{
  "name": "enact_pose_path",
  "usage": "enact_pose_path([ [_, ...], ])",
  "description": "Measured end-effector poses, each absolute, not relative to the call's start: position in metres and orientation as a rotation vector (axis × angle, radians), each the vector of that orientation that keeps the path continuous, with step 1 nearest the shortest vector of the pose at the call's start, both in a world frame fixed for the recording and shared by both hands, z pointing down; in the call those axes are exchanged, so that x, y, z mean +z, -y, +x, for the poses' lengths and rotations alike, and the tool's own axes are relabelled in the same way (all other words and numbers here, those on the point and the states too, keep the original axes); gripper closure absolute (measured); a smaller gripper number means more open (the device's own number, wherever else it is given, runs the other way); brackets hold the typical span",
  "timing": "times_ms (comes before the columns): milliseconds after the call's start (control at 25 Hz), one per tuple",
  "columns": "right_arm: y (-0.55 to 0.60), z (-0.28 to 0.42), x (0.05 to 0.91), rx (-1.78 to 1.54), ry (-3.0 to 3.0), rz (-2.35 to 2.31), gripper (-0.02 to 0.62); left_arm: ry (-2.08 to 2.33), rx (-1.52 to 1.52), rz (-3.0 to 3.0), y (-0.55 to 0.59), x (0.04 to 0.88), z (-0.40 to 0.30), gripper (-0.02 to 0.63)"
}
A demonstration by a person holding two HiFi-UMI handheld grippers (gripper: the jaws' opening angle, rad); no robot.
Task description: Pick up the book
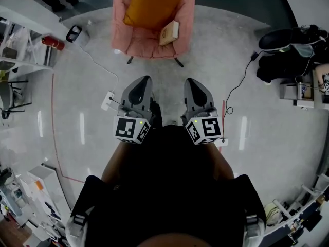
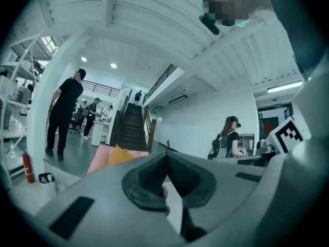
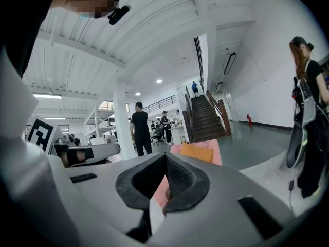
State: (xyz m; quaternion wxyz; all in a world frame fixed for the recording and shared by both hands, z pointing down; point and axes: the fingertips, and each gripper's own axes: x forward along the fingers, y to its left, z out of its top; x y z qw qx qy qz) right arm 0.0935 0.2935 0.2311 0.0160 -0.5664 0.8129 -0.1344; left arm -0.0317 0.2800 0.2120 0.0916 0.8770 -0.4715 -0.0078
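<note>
In the head view a pale book [image 1: 170,32] lies on the right side of the seat of a pink armchair [image 1: 150,44], beside an orange cushion [image 1: 152,3]. My left gripper [image 1: 142,81] and right gripper [image 1: 193,83] are held side by side, pointing level toward the chair and well short of it. Both are shut with nothing between the jaws. The left gripper view shows its tips [image 2: 165,156] meeting, with the chair [image 2: 103,158] and cushion [image 2: 122,154] beyond. In the right gripper view the tips [image 3: 165,157] touch in front of the chair [image 3: 216,151] and cushion [image 3: 196,152].
A black cable [image 1: 237,84] and a white power strip [image 1: 107,100] lie on the grey floor between me and the chair. A red fire extinguisher [image 1: 53,42] stands by white shelving at left. Bags [image 1: 288,48] sit at right. People stand around; a staircase [image 2: 131,127] rises behind.
</note>
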Motion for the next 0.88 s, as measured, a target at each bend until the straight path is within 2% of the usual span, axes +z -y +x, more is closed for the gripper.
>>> enact_pose_path([
  [880,-0.084,0.026,0.238,-0.446,-2.395,-1.977,0.598,1.186,-0.032,2.664,-0.058,0.218,-0.105,0.597],
])
